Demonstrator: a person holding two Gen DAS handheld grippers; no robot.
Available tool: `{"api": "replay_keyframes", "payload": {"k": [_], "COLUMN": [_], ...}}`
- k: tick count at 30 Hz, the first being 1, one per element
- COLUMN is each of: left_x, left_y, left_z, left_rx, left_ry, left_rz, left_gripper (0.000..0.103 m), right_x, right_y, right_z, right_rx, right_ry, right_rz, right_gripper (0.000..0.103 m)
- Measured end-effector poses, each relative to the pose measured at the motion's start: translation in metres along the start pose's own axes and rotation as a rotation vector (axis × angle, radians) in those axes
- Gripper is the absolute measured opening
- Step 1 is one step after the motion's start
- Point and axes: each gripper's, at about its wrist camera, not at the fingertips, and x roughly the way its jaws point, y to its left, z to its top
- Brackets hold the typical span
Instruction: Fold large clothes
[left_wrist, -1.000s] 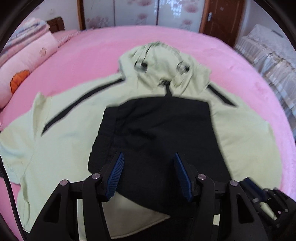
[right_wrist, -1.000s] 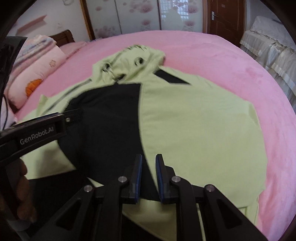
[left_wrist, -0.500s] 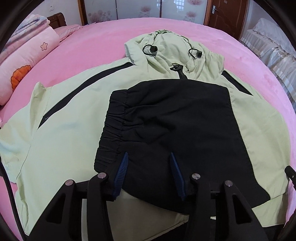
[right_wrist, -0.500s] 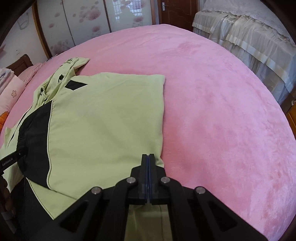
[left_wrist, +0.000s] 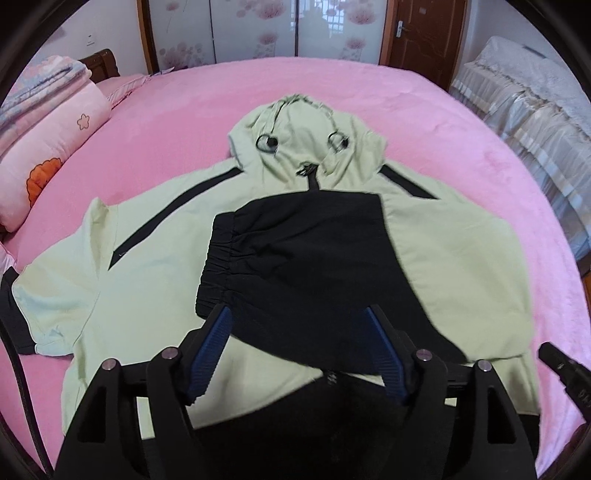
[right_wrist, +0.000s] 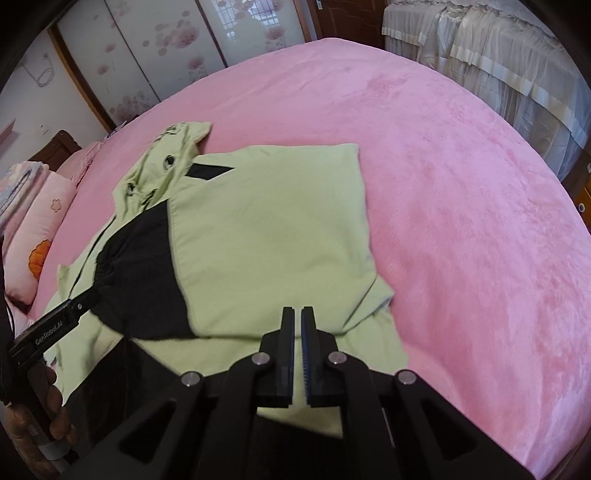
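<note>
- Hoodie lies flat on the pink bed, filling mid-frame of the left view, hood toward the top.
- Right sleeve is folded across the chest: black cuff at frame centre, green panel at right. This side fold holds its place from half a second ago.
- Left gripper, lower centre, has its jaws spread wide and empty; half a second ago they stood narrower. It hangs over the cuff, and contact cannot be told.
- Right gripper, lower centre of its view, has jaws nearly together with a slim gap, nothing between them; half a second ago they were fully pressed. It sits above the hem.
- Judgement: the right side fold is done; the left sleeve, still spread at lower left, looks next.
</note>
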Motion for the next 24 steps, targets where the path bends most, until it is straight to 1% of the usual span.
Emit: {"api": "replay_keyframes", "payload": {"k": [1,3,5,10,12,15,17,20,24], "left_x": [-0.008,-0.027,-0.044,-0.083,-0.099,-0.122,-0.135,-0.156,-0.184], "left_y": [0.000,0.000,0.000,0.004,0.005,0.011,0.016,0.030,0.061], "left_z": [-0.001,-0.004,-0.008,-0.026,-0.034,-0.046,-0.051,-0.059,-0.066], "left_rx": [-0.003,-0.018,-0.026,-0.031,-0.013,-0.002,-0.004,-0.014,-0.055], "left_ry": [-0.008,-0.028,-0.041,-0.057,-0.070,-0.088,-0.096,-0.109,-0.137], "left_rz": [-0.013,-0.042,-0.056,-0.062,-0.028,-0.032,-0.029,-0.021,-0.015], "left_gripper": [0.078,0.083,0.083,0.083,0.083,0.083,0.083,0.083,0.083], "right_x": [-0.007,-0.020,-0.033,-0.064,-0.076,-0.094,-0.104,-0.117,-0.140], "right_y": [0.003,0.010,0.018,0.044,0.055,0.065,0.071,0.086,0.118], "right_z": [-0.004,-0.010,-0.017,-0.032,-0.039,-0.047,-0.051,-0.056,-0.062], "right_rx": [0.005,0.013,0.011,-0.045,-0.064,-0.073,-0.074,-0.084,-0.151], "right_ry": [0.000,-0.005,-0.014,-0.032,-0.034,-0.062,-0.072,-0.089,-0.146], "right_rz": [0.004,0.024,0.033,0.028,0.043,0.063,0.075,0.045,0.044], "right_gripper": [0.011,0.023,0.028,0.032,0.038,0.044,0.045,0.045,0.045]}}
